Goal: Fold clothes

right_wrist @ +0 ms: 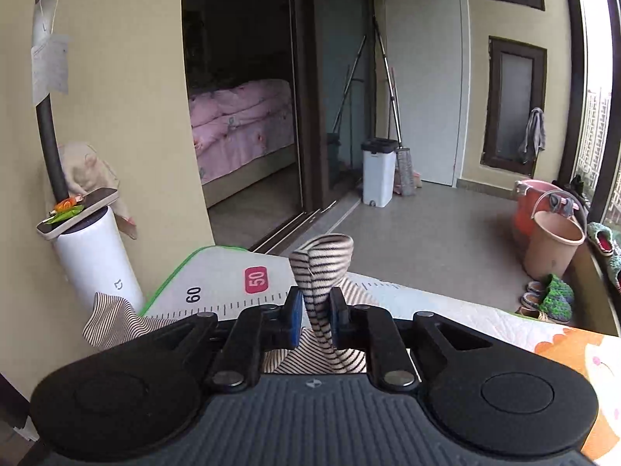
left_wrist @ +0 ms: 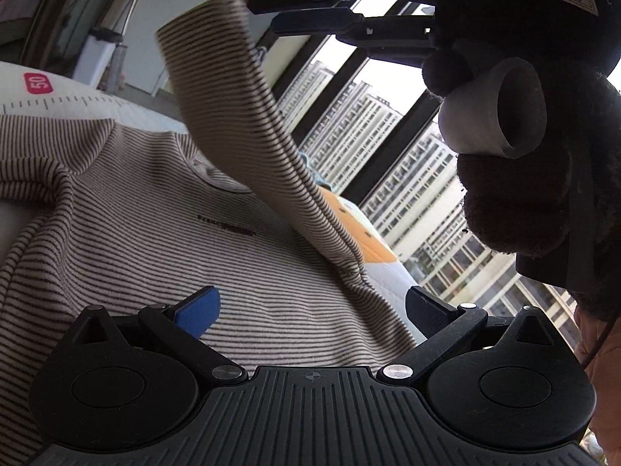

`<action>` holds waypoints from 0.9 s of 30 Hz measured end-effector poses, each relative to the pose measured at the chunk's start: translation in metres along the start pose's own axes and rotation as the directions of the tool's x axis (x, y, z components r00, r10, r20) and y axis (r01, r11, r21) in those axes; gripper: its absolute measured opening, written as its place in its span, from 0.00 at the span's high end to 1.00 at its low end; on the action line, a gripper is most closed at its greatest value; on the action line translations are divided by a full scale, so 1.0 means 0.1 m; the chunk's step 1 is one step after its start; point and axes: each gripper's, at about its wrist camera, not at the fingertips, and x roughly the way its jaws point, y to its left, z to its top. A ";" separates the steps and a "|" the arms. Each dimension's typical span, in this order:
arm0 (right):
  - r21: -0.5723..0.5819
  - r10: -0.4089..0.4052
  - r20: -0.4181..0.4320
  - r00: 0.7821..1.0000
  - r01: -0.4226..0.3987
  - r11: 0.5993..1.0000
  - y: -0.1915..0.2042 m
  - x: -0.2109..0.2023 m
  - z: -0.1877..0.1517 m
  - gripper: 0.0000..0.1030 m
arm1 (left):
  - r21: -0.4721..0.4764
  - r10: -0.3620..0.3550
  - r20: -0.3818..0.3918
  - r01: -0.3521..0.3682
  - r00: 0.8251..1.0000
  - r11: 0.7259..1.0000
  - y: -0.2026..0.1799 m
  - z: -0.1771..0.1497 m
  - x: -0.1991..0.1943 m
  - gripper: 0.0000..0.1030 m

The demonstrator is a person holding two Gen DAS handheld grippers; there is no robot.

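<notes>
— So, how many garments do you count?

— Just one: a striped shirt (left_wrist: 163,240), beige with thin dark lines, spread flat on the mat (right_wrist: 233,268) that has a ruler scale and a red "50" tag printed on it.

— And the grippers?

— Two. The left gripper (left_wrist: 310,306) hangs just above the shirt's body with its blue pads spread wide, nothing between them. The right gripper (right_wrist: 315,308) is clamped on the sleeve (left_wrist: 233,116), which rises from the shoulder seam in a tall band; its cuff end pokes up past the pads.

— Anything in the way?

— That raised sleeve cuts across the left camera's view, and the right gripper blocks the window (left_wrist: 388,116) behind. Off the mat: one white cylinder (right_wrist: 97,256) by the wall, one white bin (right_wrist: 378,173), two mop poles, two buckets (right_wrist: 551,233), slippers (right_wrist: 551,295).
</notes>
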 end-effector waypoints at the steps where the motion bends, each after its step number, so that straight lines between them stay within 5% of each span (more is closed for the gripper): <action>1: 0.006 0.012 0.000 1.000 -0.012 1.000 0.01 0.00 -0.01 0.80 | 0.000 0.000 0.000 0.000 1.000 1.000 0.00 0.00 0.00 0.00; 3: 0.014 0.024 0.006 1.000 -0.024 1.000 -0.02 -0.04 -0.03 0.63 | -0.001 0.001 -0.002 -0.001 1.000 1.000 0.00 0.00 0.00 0.00; 7: 0.044 0.022 0.026 0.999 -0.023 0.999 -0.17 -0.20 -0.09 0.53 | -0.021 0.003 -0.002 -0.003 1.000 1.000 0.03 0.02 0.01 0.00; 9: 0.095 0.026 0.039 0.999 -0.030 0.995 -0.31 -0.30 -0.17 0.39 | -0.043 0.004 0.000 -0.004 1.000 0.999 0.07 0.02 0.01 0.00; 15: 0.285 0.146 0.076 0.986 -0.162 0.945 -0.84 -0.69 -0.76 0.01 | -0.077 -0.043 0.018 0.044 0.999 0.996 0.14 0.04 -0.04 0.00; 23: 0.489 0.222 0.172 0.960 -0.279 0.827 -1.38 -1.09 -1.82 0.00 | -0.171 -0.055 0.122 0.075 0.991 0.982 0.30 0.06 -0.16 0.00; 27: 0.523 0.334 0.225 0.915 -0.403 0.751 -1.57 -1.06 -2.18 0.00 | -0.258 0.005 0.183 0.043 0.983 0.965 0.46 0.10 -0.26 0.00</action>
